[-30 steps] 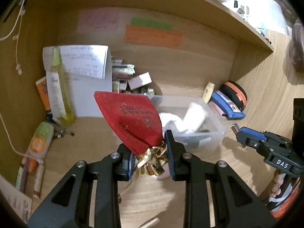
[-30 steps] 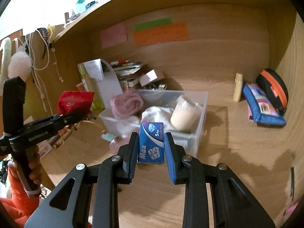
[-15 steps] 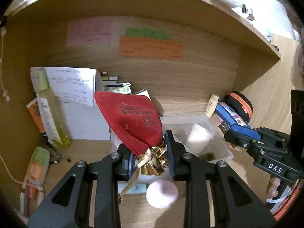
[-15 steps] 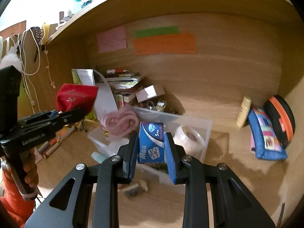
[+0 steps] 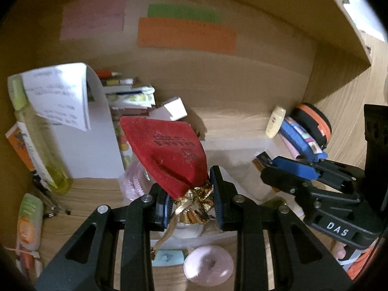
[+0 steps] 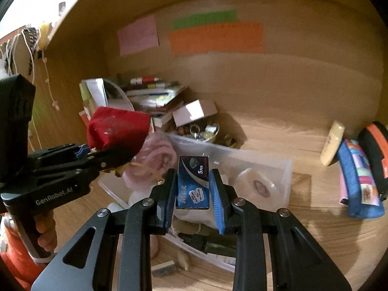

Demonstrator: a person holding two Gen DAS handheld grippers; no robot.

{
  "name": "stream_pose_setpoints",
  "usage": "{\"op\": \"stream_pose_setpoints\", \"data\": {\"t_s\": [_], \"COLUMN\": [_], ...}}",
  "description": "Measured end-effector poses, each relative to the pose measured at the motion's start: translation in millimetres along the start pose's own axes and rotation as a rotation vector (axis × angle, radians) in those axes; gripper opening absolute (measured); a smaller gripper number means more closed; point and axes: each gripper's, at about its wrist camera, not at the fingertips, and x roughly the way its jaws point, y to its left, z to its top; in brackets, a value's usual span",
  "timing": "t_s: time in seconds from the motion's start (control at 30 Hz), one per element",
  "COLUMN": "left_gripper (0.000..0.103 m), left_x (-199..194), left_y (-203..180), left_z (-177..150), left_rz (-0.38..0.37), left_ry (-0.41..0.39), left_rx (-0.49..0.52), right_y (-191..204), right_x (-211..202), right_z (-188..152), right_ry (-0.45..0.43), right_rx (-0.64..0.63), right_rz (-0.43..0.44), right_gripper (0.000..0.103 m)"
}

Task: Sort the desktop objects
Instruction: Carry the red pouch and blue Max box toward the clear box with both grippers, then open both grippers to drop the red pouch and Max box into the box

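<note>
From the left wrist, the left claw [image 5: 191, 202] is clenching the gold gathered neck of a red velvet drawstring pouch [image 5: 167, 155], whose body is standing up toward twelve o'clock above the pads. A clear plastic storage bin [image 5: 232, 145] is lying just beyond it, and a round pale-pink disc [image 5: 208, 265] is sitting on the wooden tabletop [image 5: 97, 194] at six o'clock. The right claw [image 5: 264, 163] is showing at three o'clock, side on.

From the right wrist, that right claw [image 6: 192, 189] is gripping a small blue cardboard box printed "5 Pcs" [image 6: 192, 181], held upright between its blue pads. Directly behind, toward twelve o'clock, the clear bin [image 6: 286, 167] is holding a pink fluffy bundle [image 6: 157, 162] and a white roll of tape [image 6: 257, 186]. The pouch [image 6: 116, 128] is hanging at nine o'clock in the left claw [image 6: 97, 154].

Both items appear to be in carry toward the bin, so the step in hand looks like delivery. The next move probably calls for bringing each claw over the bin's open top, finding a free gap among its contents, and releasing one at a time so the two claws are not crowding each other.
</note>
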Motion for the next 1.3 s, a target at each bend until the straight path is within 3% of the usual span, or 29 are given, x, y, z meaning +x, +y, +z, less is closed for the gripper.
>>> {"op": "stream_pose_setpoints", "data": {"t_s": [0.47, 1.0, 1.13, 1.3], "left_gripper": [0.028, 0.042, 0.048, 0.06], "left_x": [45, 38, 33, 23], "left_y": [-4, -5, -4, -3], "left_z": [-17, -17, -14, -9], "left_rz": [0.015, 0.036, 0.044, 0.065], "left_ry": [0.1, 0.064, 0.057, 0.029], "left_rx": [0.04, 0.073, 0.071, 0.081], "right_y": [5, 12, 12, 9], "right_x": [40, 42, 38, 27], "right_z": [-16, -19, -18, -13], "right_ry": [0.102, 0.093, 0.075, 0.039], "right_rx": [-0.066, -0.118, -0.119, -0.116], "right_rz": [-0.092, -0.136, -0.148, -0.165], "right_gripper": [0.025, 0.026, 0.031, 0.049]}}
